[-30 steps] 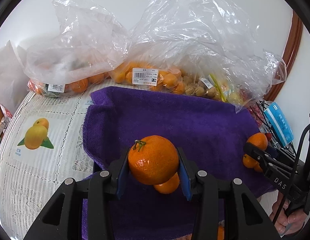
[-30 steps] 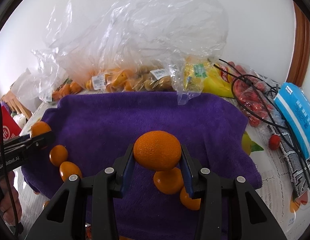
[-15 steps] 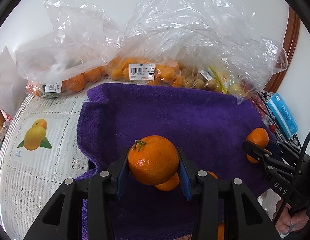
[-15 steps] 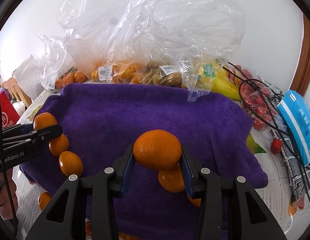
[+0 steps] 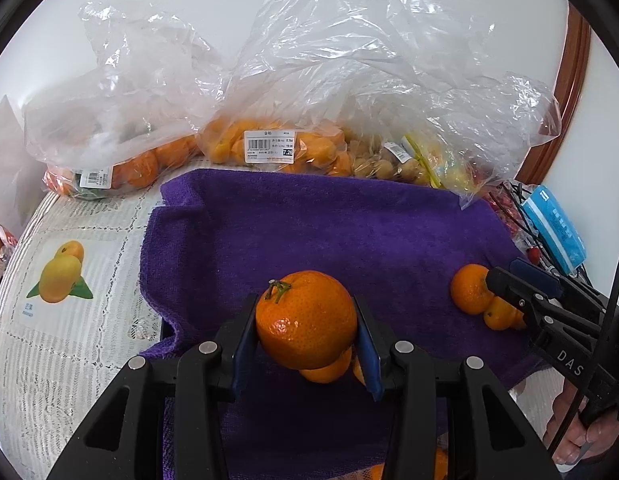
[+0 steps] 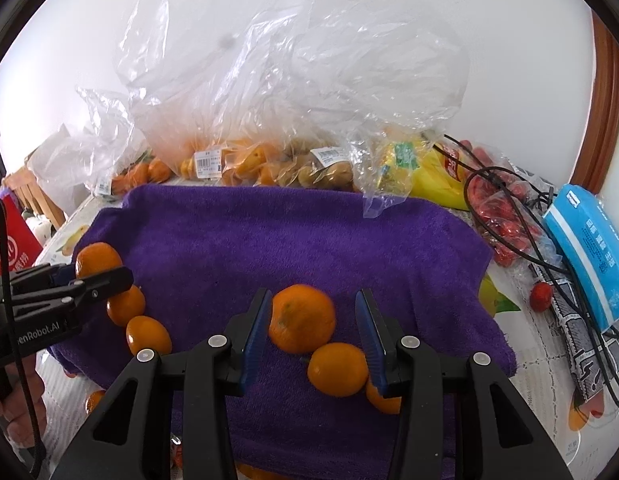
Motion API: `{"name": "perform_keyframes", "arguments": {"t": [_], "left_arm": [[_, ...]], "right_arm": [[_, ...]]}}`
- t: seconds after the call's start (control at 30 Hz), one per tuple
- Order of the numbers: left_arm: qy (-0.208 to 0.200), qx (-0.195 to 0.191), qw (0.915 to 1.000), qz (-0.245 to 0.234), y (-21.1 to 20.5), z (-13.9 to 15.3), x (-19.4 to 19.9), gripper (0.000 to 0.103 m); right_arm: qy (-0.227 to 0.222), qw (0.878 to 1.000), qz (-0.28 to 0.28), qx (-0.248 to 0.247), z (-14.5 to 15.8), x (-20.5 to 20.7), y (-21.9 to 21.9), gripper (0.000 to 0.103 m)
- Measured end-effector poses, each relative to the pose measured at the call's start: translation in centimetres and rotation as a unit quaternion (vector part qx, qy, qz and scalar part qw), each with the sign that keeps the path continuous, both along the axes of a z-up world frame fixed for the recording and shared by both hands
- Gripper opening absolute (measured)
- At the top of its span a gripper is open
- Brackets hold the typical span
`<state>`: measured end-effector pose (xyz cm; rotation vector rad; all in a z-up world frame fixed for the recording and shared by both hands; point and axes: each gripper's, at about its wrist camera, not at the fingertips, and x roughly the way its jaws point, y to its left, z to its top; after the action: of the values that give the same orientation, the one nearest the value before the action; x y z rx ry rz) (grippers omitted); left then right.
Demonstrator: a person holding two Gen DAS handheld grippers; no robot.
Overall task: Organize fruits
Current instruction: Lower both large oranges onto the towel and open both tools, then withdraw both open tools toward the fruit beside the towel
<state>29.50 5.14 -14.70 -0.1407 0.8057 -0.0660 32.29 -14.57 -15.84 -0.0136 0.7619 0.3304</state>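
Note:
A purple towel point(image 5: 309, 220) point(image 6: 289, 232) covers the table's middle. My left gripper point(image 5: 305, 312) is shut on a stemmed mandarin point(image 5: 305, 320), held above the towel's near edge; the right wrist view shows that gripper point(image 6: 97, 276) and fruit point(image 6: 97, 260) at far left. My right gripper point(image 6: 313, 308) stands open. A second mandarin point(image 6: 301, 318) lies on the towel beyond its pads, with a gap at the right pad. In the left wrist view this fruit point(image 5: 469, 288) sits just past the right gripper's point(image 5: 503, 274) tips. Small mandarins point(image 6: 337, 368) point(image 6: 125, 304) point(image 6: 147, 336) rest on the towel.
Clear plastic bags of oranges and small fruit point(image 5: 269, 148) line the back edge. Bananas point(image 6: 433, 180), a bag of red tomatoes point(image 6: 501, 216), black cables and a blue tissue pack point(image 6: 585, 248) crowd the right. A person's hand point(image 5: 581, 440) grips the right handle.
The mandarin that filled the right gripper's jaws has left them and now lies lower on the towel. The left gripper keeps its mandarin. Both views have shifted slightly.

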Motion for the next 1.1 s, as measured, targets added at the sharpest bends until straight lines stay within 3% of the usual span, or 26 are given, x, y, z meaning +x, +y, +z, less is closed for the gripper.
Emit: {"name": "perform_keyframes", "arguments": {"t": [0.13,0.3,0.43,0.6,0.77,1.1], "left_arm": [[0.000,-0.003,0.9999,-0.014,-0.5,0.2,-0.1,0.043],[0.001,-0.013,0.9997,-0.021,-0.8,0.4,-0.3,0.060],[-0.008,-0.002,0.9996,-0.028,-1.3,1.0,-0.8,0.066],[-0.018,0.002,0.9994,-0.029,-1.7,1.9,-1.9,0.073],[-0.011,-0.002,0.9997,-0.023,-1.3,2.0,-3.5,0.074],[-0.002,0.000,0.9998,0.018,1.1,2.4,-8.1,0.074]], "right_arm": [[0.000,1.000,-0.008,0.010,0.3,0.0,-0.5,0.044],[-0.001,1.000,-0.011,0.017,0.5,-0.2,-0.8,0.044],[-0.007,1.000,-0.007,0.017,1.2,-0.7,-0.7,0.045],[-0.017,0.999,-0.018,0.032,2.4,-1.8,-1.2,0.054],[-0.022,0.999,-0.017,0.028,3.3,-3.9,-1.2,0.063],[-0.010,0.999,-0.030,0.038,3.5,-8.6,-1.2,0.065]]}}
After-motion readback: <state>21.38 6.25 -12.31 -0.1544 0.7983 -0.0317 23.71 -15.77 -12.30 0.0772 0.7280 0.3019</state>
